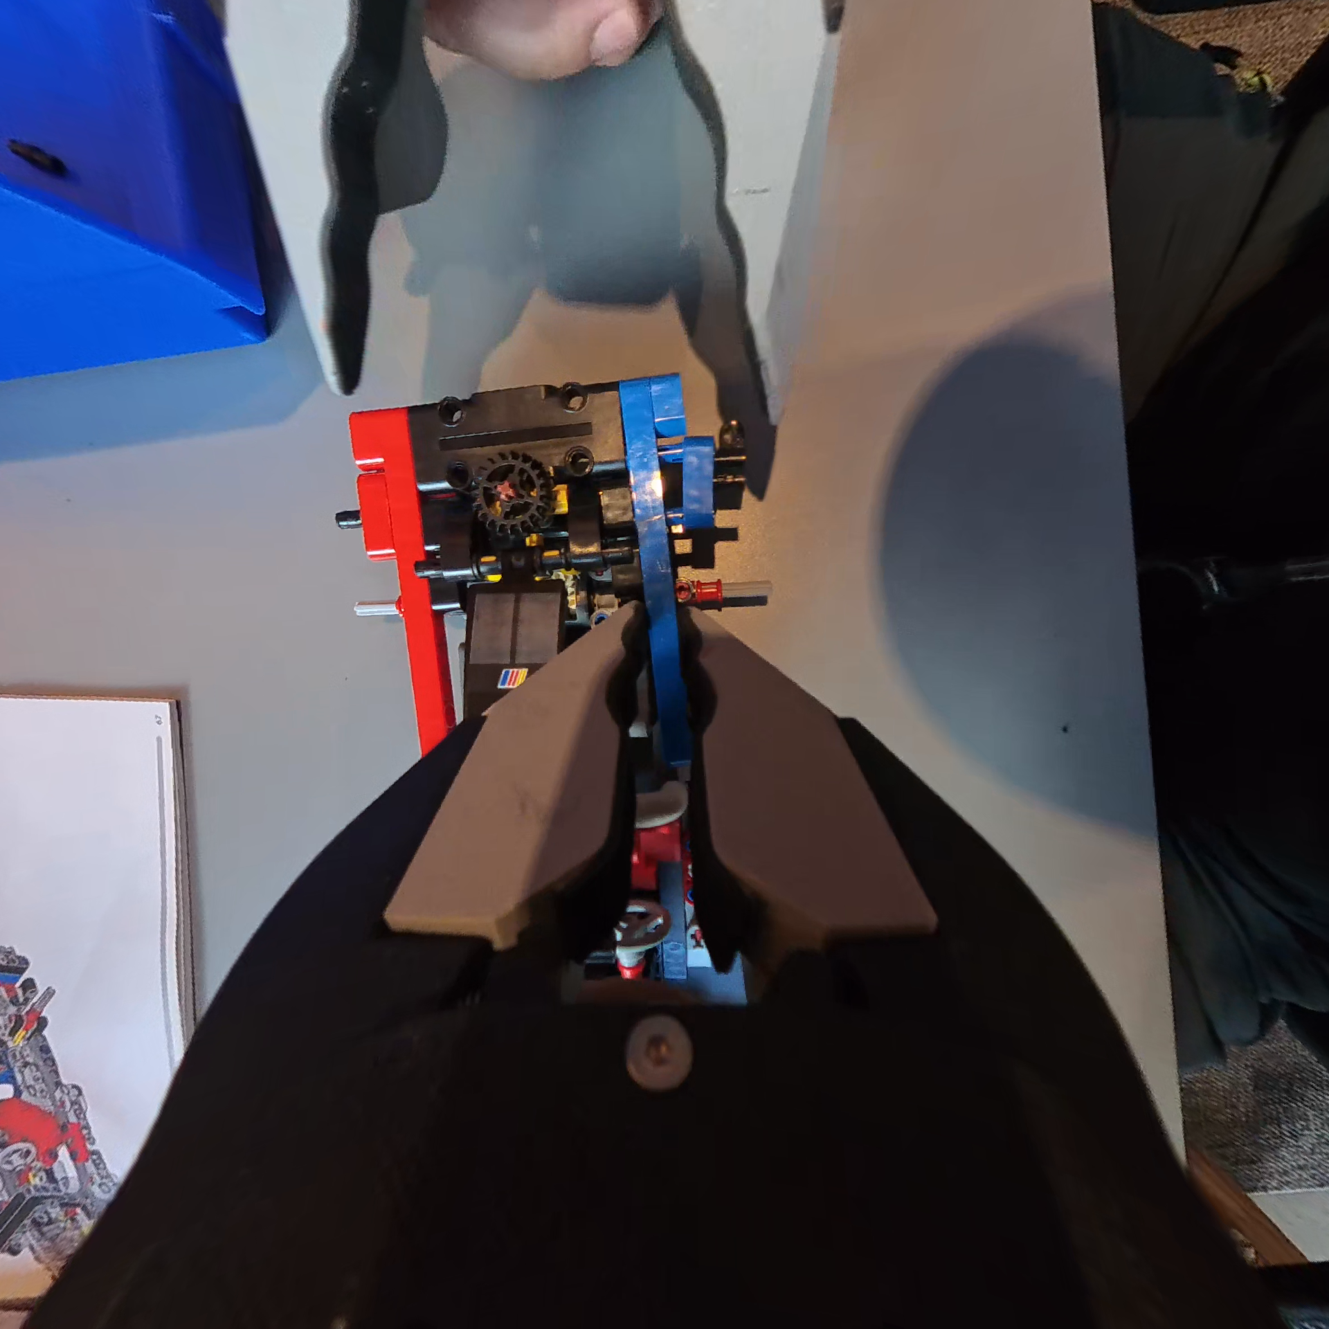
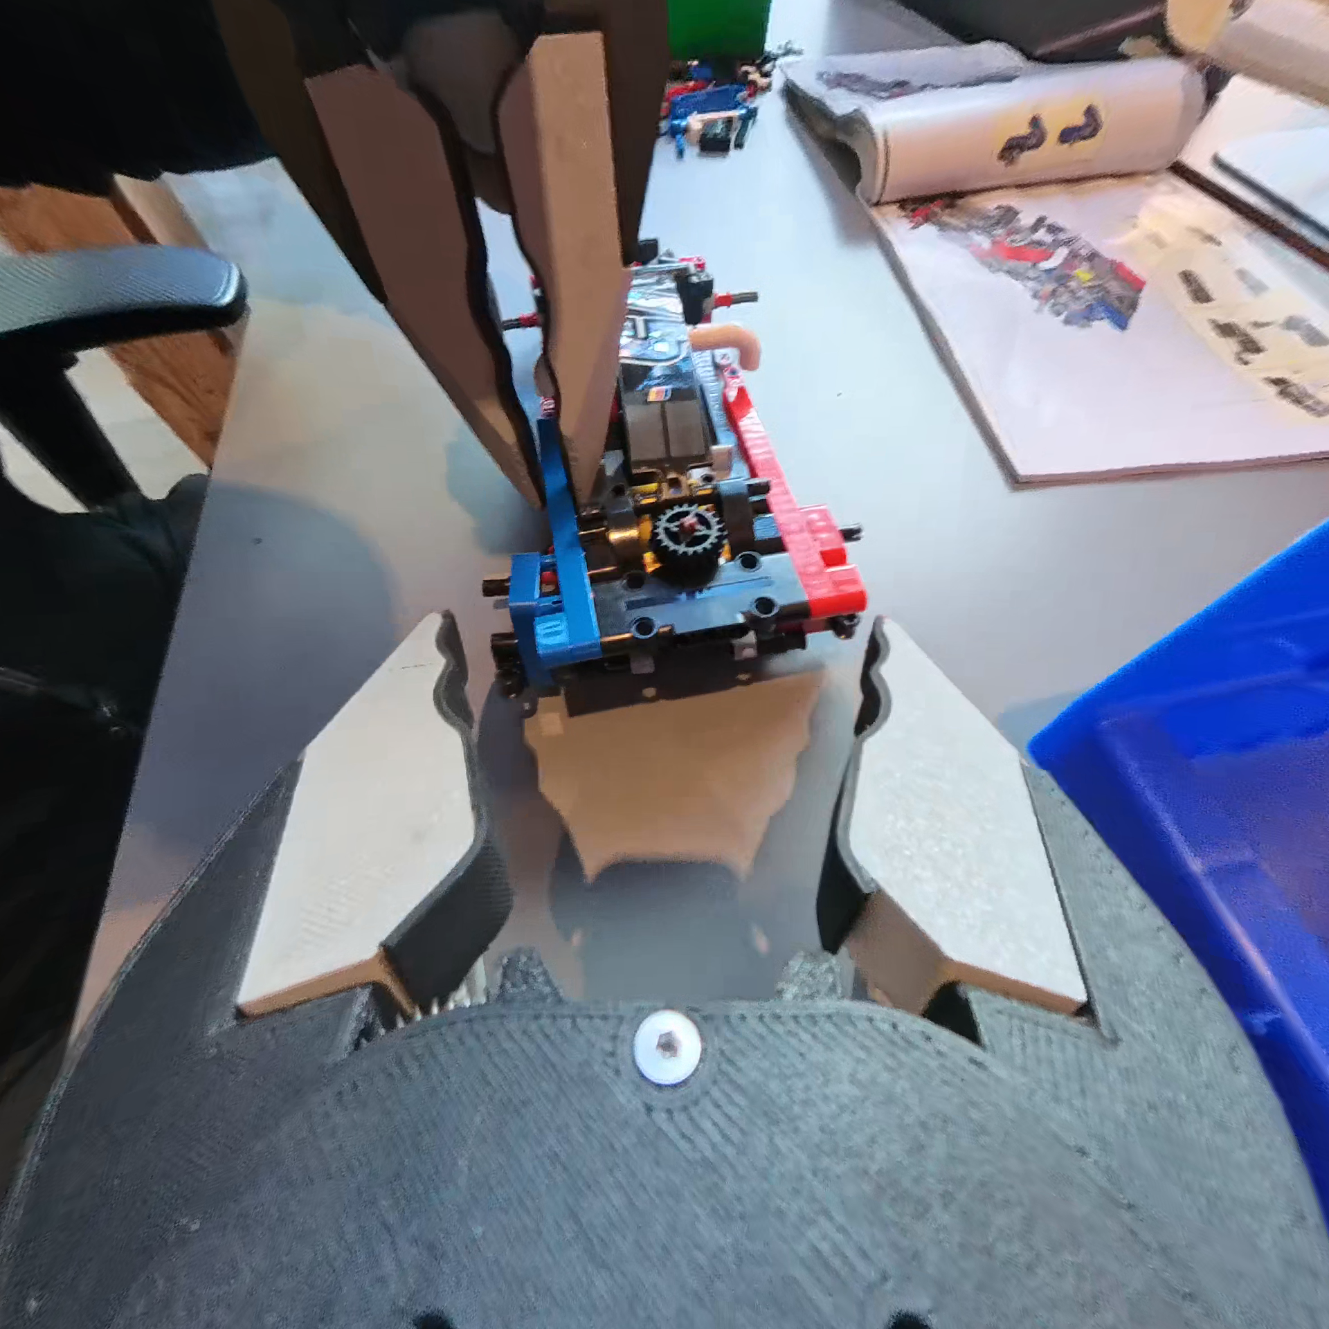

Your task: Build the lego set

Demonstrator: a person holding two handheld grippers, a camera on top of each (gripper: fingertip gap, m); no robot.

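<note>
Steadiness matters most now: we pinch the blue side beam (image 1: 663, 647) of the lego car frame (image 2: 669, 554) with our left gripper (image 1: 661, 618), and should keep that clamp firm and square so the frame does not skid on the grey table (image 2: 323, 446). Our right gripper (image 2: 658, 647) should advance straight and level. The left reaches down steeply from above, fingers closed on the beam midway along the frame. The right lies low over the table, jaws spread wide and empty, tips just short of the frame's near end, beside the blue bin (image 2: 1208, 791).
</note>
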